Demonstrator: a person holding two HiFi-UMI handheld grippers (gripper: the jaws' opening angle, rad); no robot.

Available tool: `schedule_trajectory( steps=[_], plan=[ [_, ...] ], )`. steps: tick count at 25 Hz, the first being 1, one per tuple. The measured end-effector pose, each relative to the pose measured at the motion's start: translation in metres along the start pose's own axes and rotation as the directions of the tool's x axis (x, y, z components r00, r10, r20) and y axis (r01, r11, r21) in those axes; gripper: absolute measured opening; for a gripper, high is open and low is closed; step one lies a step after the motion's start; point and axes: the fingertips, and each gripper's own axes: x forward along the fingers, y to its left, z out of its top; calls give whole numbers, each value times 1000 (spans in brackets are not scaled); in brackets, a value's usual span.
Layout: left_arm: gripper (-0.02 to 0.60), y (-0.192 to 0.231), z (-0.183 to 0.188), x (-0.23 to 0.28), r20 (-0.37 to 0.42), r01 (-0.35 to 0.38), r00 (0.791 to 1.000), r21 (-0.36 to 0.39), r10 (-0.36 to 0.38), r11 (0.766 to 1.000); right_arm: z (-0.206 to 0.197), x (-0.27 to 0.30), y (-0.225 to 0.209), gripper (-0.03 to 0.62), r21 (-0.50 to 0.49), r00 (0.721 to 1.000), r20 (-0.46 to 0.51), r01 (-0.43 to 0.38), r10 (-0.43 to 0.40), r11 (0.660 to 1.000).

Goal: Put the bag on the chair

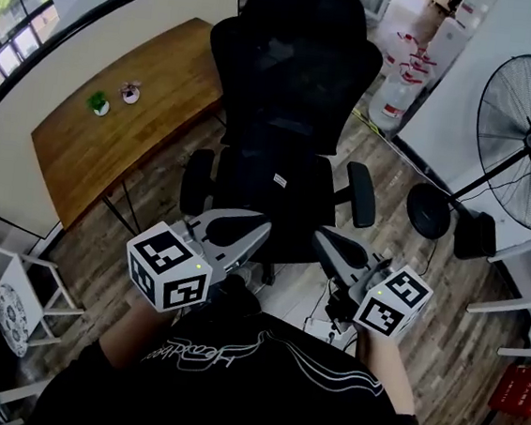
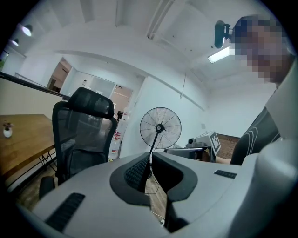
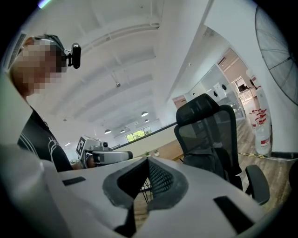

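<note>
A black mesh office chair (image 1: 289, 124) stands straight ahead of me, its seat (image 1: 272, 193) bare. No bag shows in any view. My left gripper (image 1: 262, 225) is shut and empty, held low before the seat's front edge. My right gripper (image 1: 322, 238) is shut and empty too, a short way to its right. In the left gripper view the jaws (image 2: 150, 155) meet with nothing between them; the chair (image 2: 84, 135) is at left and the right gripper (image 2: 200, 144) at right. In the right gripper view the closed jaws (image 3: 148, 160) point past the chair (image 3: 209, 135); the left gripper (image 3: 100, 153) shows at left.
A wooden table (image 1: 125, 117) with two small pots stands left of the chair. A large pedestal fan (image 1: 528, 140) is at right, with water bottles (image 1: 397, 79) behind the chair. A white rack (image 1: 12, 293) stands at near left, a red crate (image 1: 519, 389) at near right.
</note>
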Motion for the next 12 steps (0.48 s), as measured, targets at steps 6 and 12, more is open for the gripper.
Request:
schedule_trajectory(
  steps=[6, 12],
  plan=[
    [40, 5, -16, -4, -13, -13, 1000, -22, 13, 1000, -13, 6, -1, -6, 17, 1000, -19, 5, -4, 1000],
    [40, 7, -20, 0, -32, -36, 999, -3, 36, 999, -18, 2, -4, -6, 21, 1000, -28, 9, -8, 1000]
  ],
)
